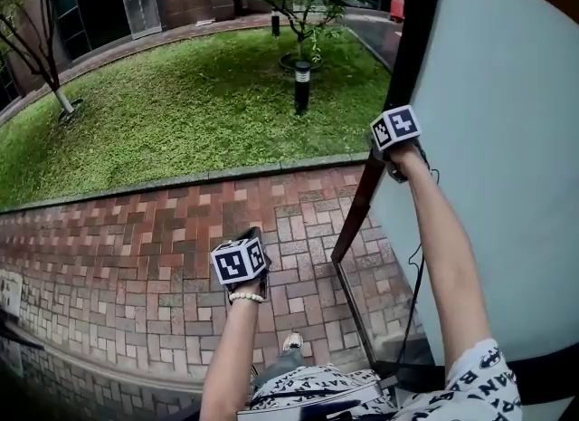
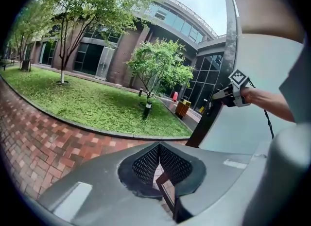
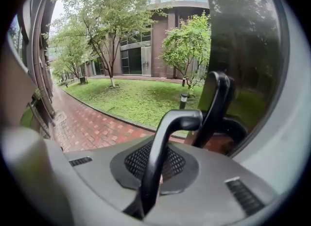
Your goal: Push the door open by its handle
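The glass door stands at the right with a dark frame edge, swung out over the brick paving. My right gripper reaches up to that edge. In the right gripper view its jaws are shut on the black curved door handle, which rises between the mesh pads; its reflection shows in the glass. My left gripper hangs lower, over the bricks, apart from the door. Its jaws are shut with nothing between them. From the left gripper view my right gripper is seen against the door frame.
Red brick paving runs below and to the left, bordered by a kerb and a lawn. A short black lamp post and small trees stand on the grass. The person's shoe is on the bricks near the door's lower frame.
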Demonstrator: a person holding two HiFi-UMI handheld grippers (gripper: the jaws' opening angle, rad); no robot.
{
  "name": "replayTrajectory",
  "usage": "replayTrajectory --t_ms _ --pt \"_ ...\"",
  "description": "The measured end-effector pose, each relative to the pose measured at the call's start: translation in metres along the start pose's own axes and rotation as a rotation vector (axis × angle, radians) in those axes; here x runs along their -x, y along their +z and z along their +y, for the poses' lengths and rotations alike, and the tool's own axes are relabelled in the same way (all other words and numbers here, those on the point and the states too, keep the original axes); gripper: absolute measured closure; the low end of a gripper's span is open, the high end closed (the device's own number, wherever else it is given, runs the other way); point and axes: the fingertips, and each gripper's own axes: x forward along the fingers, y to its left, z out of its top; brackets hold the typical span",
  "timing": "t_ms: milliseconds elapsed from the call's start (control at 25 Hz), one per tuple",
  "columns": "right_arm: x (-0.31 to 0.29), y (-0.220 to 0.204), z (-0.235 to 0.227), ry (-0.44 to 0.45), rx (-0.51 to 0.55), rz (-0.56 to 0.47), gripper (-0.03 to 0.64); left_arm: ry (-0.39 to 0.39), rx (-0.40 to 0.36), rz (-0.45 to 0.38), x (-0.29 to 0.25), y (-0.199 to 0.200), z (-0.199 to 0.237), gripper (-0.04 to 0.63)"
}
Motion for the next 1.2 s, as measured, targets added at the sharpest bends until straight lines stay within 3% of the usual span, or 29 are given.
replayTrajectory --t_ms 440,1040,1160,1200 --pt "0.020 -0.019 -0.112 -0.140 -0.100 0.011 0.598 -0.025 -0.016 0.038 -0.030 0.017 0.002 0.606" --pt "0.020 -0.016 -0.114 -0.136 -0.144 -0.006 0.588 -0.013 -0.027 0.038 -0.030 0.016 0.011 0.606" --pt "0.028 -0.019 -0.110 -0.154 -0.125 0.018 0.539 -0.009 -0.030 0.044 -0.023 0.011 0.011 0.604" --pt "0.036 -0.018 -0.109 -0.176 -0.111 0.012 0.486 -0.010 -0.026 0.042 -0.020 0.010 0.011 0.604"
